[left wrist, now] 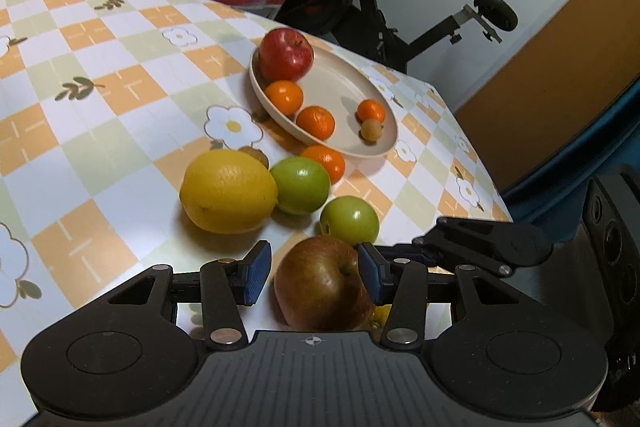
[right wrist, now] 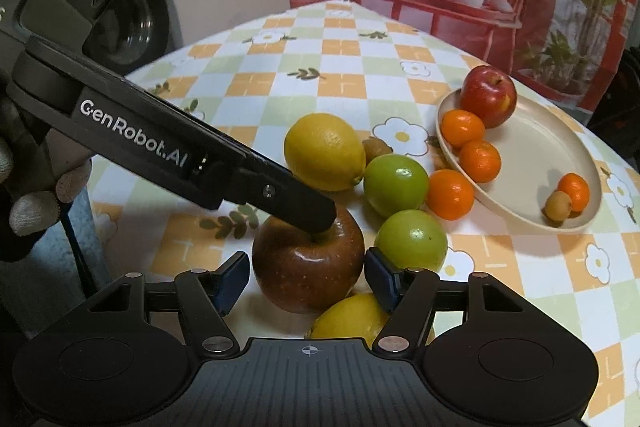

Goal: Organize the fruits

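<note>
A brownish-red apple (left wrist: pixel 322 287) (right wrist: pixel 308 261) sits on the checked tablecloth between the open fingers of both grippers. My left gripper (left wrist: pixel 314 273) straddles it; its right pad touches the apple, the left pad stands off. My right gripper (right wrist: pixel 306 277) is open around the same apple with small gaps on both sides. The left gripper's finger (right wrist: pixel 288 201) reaches over the apple's top. A beige plate (left wrist: pixel 344 87) (right wrist: pixel 536 147) holds a red apple (left wrist: pixel 285 54), several tangerines and a small brown fruit (left wrist: pixel 371 129).
A lemon (left wrist: pixel 228 191), two green apples (left wrist: pixel 300 184) (left wrist: pixel 349 219), a tangerine (left wrist: pixel 326 161) and a kiwi lie loose beside the plate. A second lemon (right wrist: pixel 352 317) lies under my right gripper. The table edge (left wrist: pixel 472 147) runs right; an exercise bike stands beyond.
</note>
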`<state>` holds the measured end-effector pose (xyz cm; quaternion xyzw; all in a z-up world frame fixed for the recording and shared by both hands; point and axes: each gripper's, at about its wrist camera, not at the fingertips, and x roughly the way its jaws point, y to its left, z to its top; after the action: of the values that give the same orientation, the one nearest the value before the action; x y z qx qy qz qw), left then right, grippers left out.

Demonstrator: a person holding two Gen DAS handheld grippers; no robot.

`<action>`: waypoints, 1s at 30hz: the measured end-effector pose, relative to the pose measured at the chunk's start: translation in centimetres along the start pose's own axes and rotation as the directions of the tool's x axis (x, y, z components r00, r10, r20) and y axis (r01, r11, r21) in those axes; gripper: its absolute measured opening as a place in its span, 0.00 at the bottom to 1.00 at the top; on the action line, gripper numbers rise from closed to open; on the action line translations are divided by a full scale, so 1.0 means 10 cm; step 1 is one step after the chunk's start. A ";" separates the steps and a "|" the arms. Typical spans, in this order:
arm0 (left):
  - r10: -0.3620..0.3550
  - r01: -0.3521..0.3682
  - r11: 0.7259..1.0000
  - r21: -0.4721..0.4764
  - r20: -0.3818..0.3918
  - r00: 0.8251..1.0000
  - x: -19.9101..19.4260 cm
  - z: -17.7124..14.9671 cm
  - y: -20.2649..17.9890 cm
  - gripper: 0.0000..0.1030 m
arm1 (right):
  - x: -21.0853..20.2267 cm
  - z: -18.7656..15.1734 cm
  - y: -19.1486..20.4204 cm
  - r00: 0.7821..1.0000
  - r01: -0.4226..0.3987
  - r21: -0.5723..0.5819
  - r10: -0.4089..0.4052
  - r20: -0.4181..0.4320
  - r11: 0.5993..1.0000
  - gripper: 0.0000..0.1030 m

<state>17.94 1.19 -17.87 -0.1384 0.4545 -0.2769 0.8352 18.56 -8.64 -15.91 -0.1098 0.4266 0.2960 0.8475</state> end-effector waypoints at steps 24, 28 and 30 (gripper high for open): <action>-0.001 0.004 0.996 -0.093 0.035 0.999 -0.10 -0.07 0.31 0.42 | 0.15 -0.06 0.21 0.990 0.034 0.011 -0.035 0.137 0.999 0.56; 0.006 -0.003 0.997 -0.076 0.044 0.999 -0.11 -0.10 0.29 0.42 | 0.15 -0.09 0.21 0.987 0.040 0.032 -0.044 0.152 0.999 0.57; 0.006 -0.002 0.997 -0.078 0.049 0.999 -0.11 -0.11 0.29 0.42 | 0.15 -0.10 0.21 0.987 0.041 0.037 -0.046 0.155 0.998 0.57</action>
<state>17.50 4.25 -19.16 -0.1768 0.4446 -0.2537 0.8407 17.35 -6.76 -17.58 -0.0814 0.3617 0.2777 0.8862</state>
